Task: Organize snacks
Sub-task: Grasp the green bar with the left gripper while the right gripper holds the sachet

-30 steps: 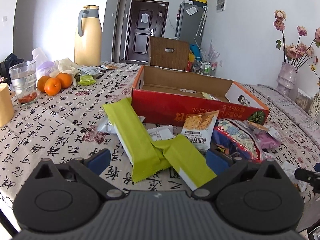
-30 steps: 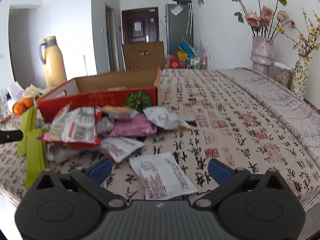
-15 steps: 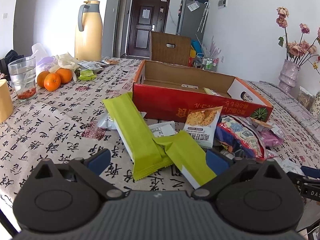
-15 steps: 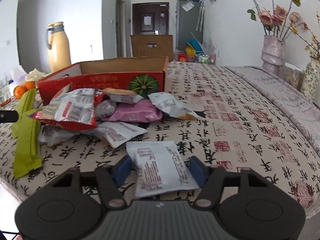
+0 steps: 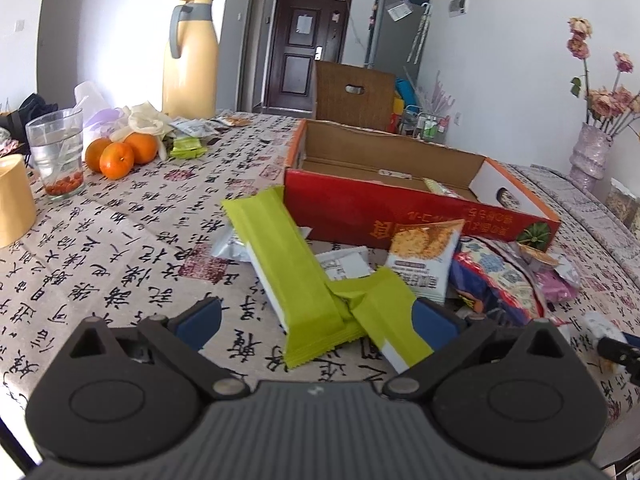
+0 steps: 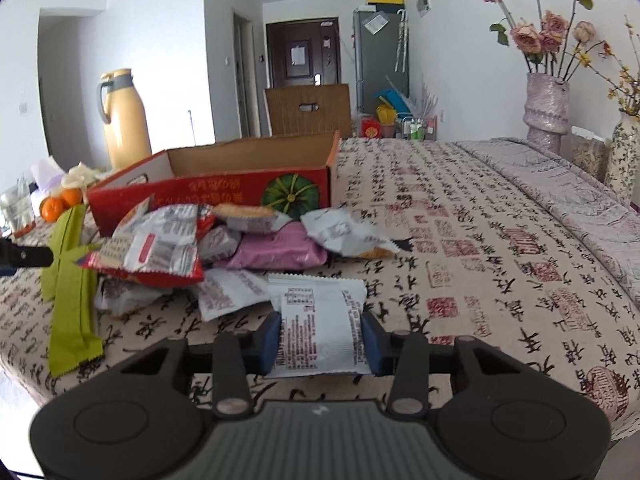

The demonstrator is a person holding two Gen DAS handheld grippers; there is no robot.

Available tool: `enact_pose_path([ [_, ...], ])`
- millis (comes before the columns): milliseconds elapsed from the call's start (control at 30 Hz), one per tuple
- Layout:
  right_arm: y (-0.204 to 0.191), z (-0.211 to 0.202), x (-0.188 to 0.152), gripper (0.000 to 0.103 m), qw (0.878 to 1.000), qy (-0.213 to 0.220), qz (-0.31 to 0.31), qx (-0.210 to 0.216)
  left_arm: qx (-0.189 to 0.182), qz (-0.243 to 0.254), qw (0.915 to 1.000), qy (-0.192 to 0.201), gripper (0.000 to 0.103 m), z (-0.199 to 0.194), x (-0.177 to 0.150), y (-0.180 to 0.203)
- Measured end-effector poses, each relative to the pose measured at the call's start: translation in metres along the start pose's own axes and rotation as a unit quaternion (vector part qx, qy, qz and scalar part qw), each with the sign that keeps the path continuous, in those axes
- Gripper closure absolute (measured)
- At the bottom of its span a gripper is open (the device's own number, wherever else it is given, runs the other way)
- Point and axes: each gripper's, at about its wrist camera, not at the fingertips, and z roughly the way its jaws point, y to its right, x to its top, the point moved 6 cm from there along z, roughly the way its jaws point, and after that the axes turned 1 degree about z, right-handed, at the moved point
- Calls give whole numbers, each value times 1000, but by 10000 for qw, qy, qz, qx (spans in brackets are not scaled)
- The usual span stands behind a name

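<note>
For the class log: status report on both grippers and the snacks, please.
Right gripper just closed on white packet. Left gripper open around green wafer packs. Red box beyond snack pile.

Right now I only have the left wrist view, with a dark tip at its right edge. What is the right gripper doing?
Observer: The right gripper is shut on a white snack packet; its jaws have just been closing.
Reviewer: Where is that packet?
Observer: On the tablecloth, at the near edge of the snack pile, in front of a pink packet.
Reviewer: Anything beyond the pink vase?
Observer: A speckled vase with yellow sprigs stands beside it.
</note>
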Motion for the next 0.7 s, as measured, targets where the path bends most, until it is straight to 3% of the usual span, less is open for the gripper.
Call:
enact_pose_path([
  [433,4,0,18,62,9990,380,214,-101,426,-317,9985,-111,1,26,20,-18],
  [700,3,4,17,62,9992,335,228,-73,764,-733,9934,-445,27,55,30,-21],
])
